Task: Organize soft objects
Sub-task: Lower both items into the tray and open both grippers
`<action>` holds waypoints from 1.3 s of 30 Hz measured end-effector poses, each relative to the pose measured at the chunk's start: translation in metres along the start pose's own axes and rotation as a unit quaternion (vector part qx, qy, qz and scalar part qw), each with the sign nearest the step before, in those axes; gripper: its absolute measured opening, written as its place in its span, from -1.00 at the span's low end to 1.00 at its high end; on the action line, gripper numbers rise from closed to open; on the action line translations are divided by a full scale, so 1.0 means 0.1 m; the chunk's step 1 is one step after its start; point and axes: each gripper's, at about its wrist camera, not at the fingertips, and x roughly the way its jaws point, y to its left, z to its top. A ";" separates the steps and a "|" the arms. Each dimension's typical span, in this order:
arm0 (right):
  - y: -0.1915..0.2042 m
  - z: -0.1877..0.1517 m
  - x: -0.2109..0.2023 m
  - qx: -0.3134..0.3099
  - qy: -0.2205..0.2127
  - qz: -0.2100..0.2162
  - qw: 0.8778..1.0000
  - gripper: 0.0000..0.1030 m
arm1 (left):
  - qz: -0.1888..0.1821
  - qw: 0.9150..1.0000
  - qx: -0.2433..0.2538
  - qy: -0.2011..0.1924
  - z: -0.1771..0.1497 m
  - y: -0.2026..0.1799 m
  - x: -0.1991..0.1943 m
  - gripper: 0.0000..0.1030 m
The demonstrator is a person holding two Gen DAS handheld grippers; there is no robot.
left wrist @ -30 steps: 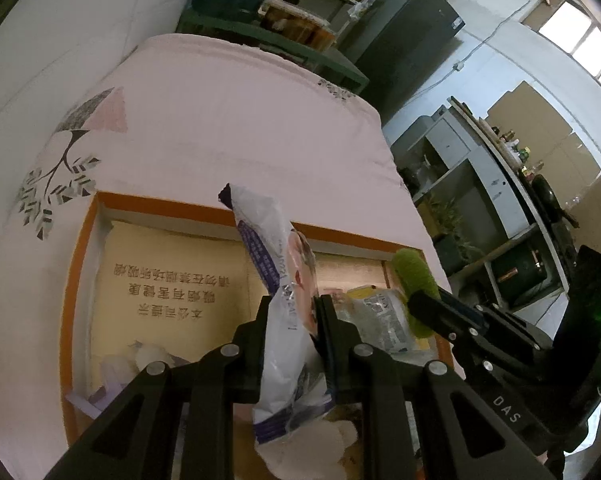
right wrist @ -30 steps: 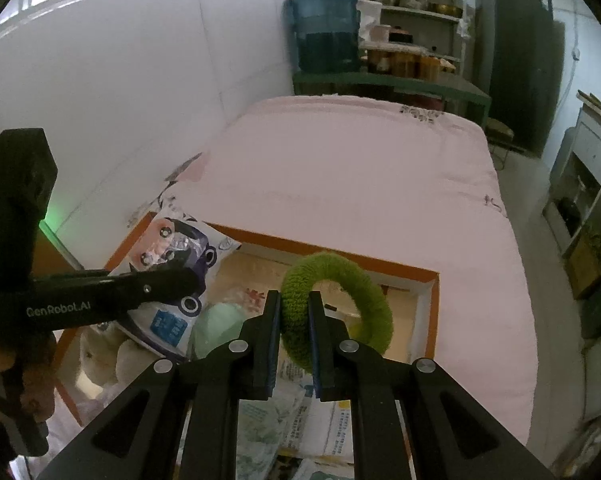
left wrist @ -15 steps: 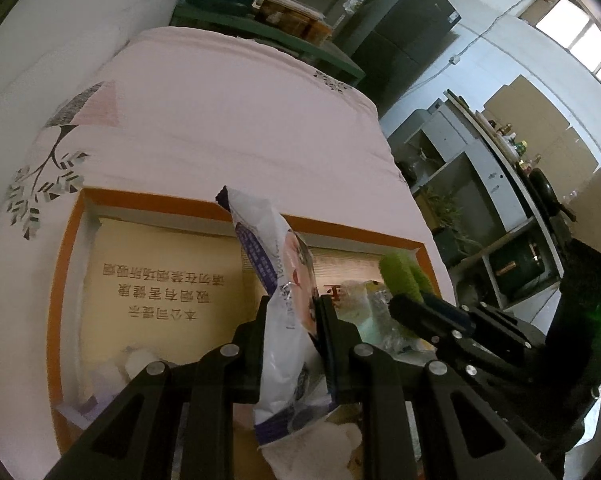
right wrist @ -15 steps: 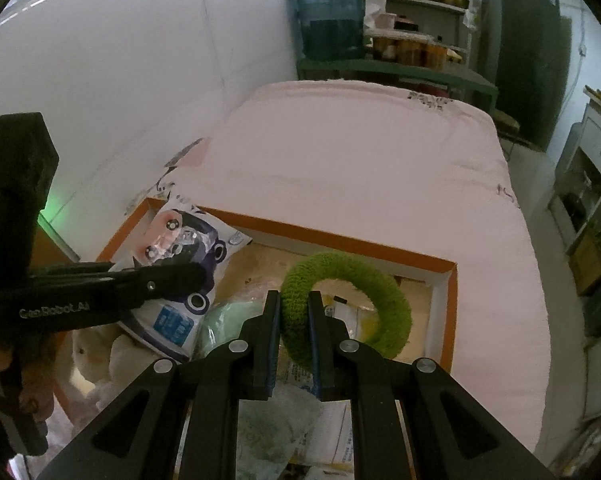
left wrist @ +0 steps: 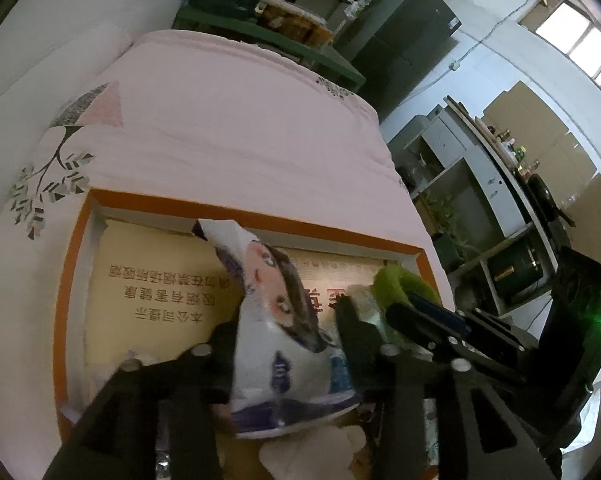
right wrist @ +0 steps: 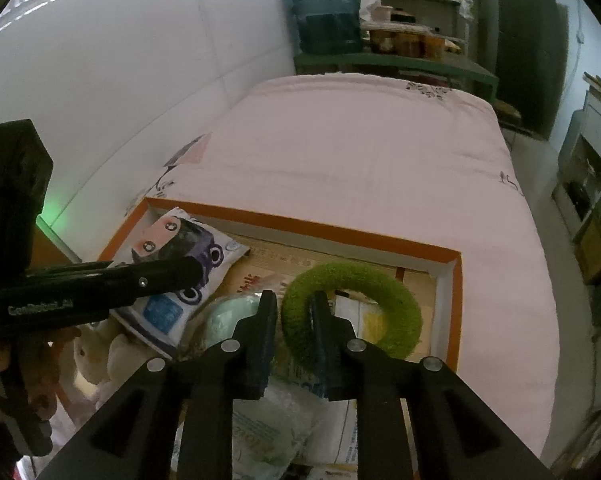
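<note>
Green fuzzy ring (right wrist: 352,308) sits between my right gripper (right wrist: 293,300) fingers — jaws around its near-left arc, slightly parted, and I can't tell if the pads actually press it. Ring is over the right part of the orange-rimmed box (right wrist: 300,227), near its far-right corner.

White-and-blue printed bag (left wrist: 276,320) sits between my left gripper (left wrist: 286,320) fingers; jaws spread wide, and I can't tell if either pad touches it. It stands up over the middle of the box, top edge tilted toward the far-left. From the right wrist view the same bag (right wrist: 180,272) shows at the box's far-left corner with the left gripper (right wrist: 148,276) across it.

Below in the box: pale green soft lump (right wrist: 228,316), white plush toy (right wrist: 100,356) near-left, crinkly plastic packets (right wrist: 268,432) near. Yellow printed sheet (left wrist: 160,280) lines the bottom.

Box rests on a pink quilted bed (right wrist: 360,168) — blue water jug (right wrist: 326,12) on the far shelf.
</note>
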 end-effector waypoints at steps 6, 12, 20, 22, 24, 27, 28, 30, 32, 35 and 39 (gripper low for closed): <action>0.02 -0.01 -0.03 -0.001 -0.003 -0.001 1.000 -0.58 | 0.005 1.000 0.001 -0.002 0.00 -0.01 -0.02 -0.01; 0.02 -0.03 -0.10 -0.001 -0.010 -0.004 1.000 -0.57 | 0.004 1.000 -0.001 -0.005 -0.02 -0.03 -0.06 0.03; 0.03 -0.04 -0.22 0.000 -0.017 -0.005 1.000 -0.56 | 0.004 1.000 0.003 -0.009 -0.03 -0.07 -0.11 0.03; 0.04 -0.04 -0.24 0.000 -0.019 -0.005 1.000 -0.56 | 0.004 1.000 0.003 -0.010 -0.04 -0.07 -0.12 0.04; 0.04 -0.04 -0.26 0.000 -0.020 -0.005 1.000 -0.56 | 0.004 1.000 0.004 -0.011 -0.06 -0.08 -0.14 0.04; 0.05 -0.05 -0.30 0.000 -0.021 -0.006 1.000 -0.56 | 0.004 1.000 0.004 -0.014 -0.07 -0.08 -0.18 0.04; 0.05 -0.05 -0.30 0.000 -0.022 -0.006 1.000 -0.56 | 0.004 1.000 0.005 -0.015 -0.07 -0.09 -0.19 0.04; 0.05 -0.06 -0.31 0.000 -0.022 -0.006 1.000 -0.56 | 0.004 1.000 0.006 -0.016 -0.08 -0.09 -0.21 0.04; 0.05 -0.07 -0.33 0.000 -0.023 -0.007 1.000 -0.56 | 0.004 1.000 0.006 -0.017 -0.09 -0.10 -0.22 0.04; 0.06 -0.08 -0.36 0.000 -0.023 -0.008 1.000 -0.47 | 0.004 1.000 0.008 -0.018 -0.10 -0.11 -0.25 0.04; 0.06 -0.10 -0.41 0.005 -0.027 -0.010 1.000 -0.06 | 0.002 1.000 0.009 -0.022 -0.12 -0.14 -0.30 0.04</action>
